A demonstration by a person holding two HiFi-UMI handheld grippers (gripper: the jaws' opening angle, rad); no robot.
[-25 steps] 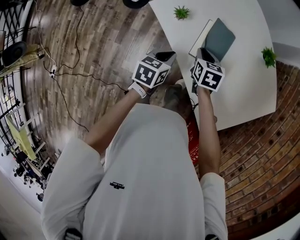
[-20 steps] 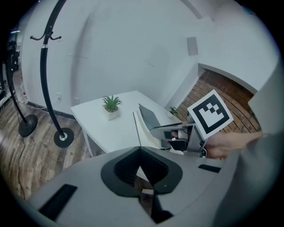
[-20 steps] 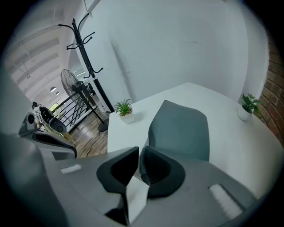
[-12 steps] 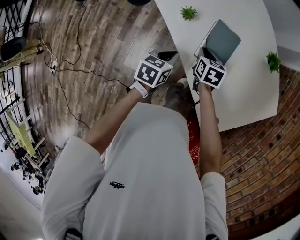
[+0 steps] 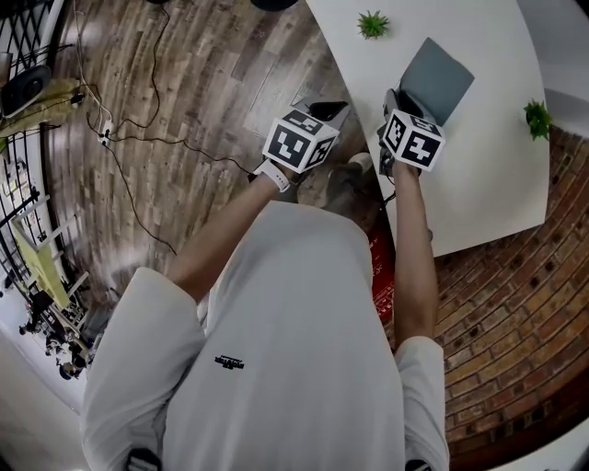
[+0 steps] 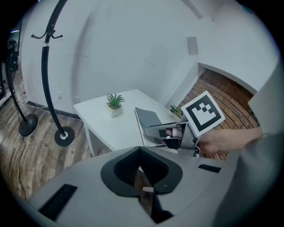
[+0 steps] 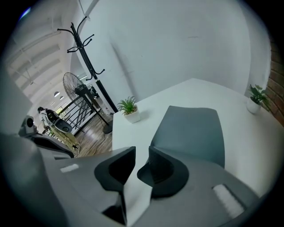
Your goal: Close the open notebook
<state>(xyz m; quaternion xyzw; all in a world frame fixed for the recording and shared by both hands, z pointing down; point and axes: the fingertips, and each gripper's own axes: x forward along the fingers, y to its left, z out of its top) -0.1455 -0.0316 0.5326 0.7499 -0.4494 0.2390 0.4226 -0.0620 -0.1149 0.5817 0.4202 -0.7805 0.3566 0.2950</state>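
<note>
On the worktop [image 5: 479, 184]: the notebook [image 5: 434, 78] sits near the edge closest to the person. Its dark grey cover [image 7: 191, 128] is raised at a slant off the white surface.
Right gripper [image 7: 141, 153]: at the notebook's near side, over the worktop's edge. The arm reaches forward almost straight, and the right hand [image 6: 222, 142] is wrapped behind the marker cube.
Right jaws: a narrow gap apart. White shows through the gap, but I cannot tell whether it is a page or the worktop.
Left gripper [image 5: 322, 110]: left of the notebook, off the worktop and above the wood floor [image 5: 184, 110], with the elbow bent.
Left jaws: tips together and holding nothing. Only a sliver of floor shows behind them.
In the way: one right jaw stands in front of the cover's lower edge and hides it, so I cannot tell whether jaw and cover touch.
Potted plant [image 5: 373, 25]: on the worktop, beyond the notebook to its left, and apart from it.
Second plant [image 5: 536, 117]: right of the notebook, by the worktop's far side, well apart.
Coat stand [image 6: 46, 66]: on the floor, left of the notebook, clear of the worktop.
Fan [image 7: 73, 88]: farther left than the notebook, past the potted plant.
Cables [image 5: 129, 147]: trail over the wood floor, well left of the notebook.
</note>
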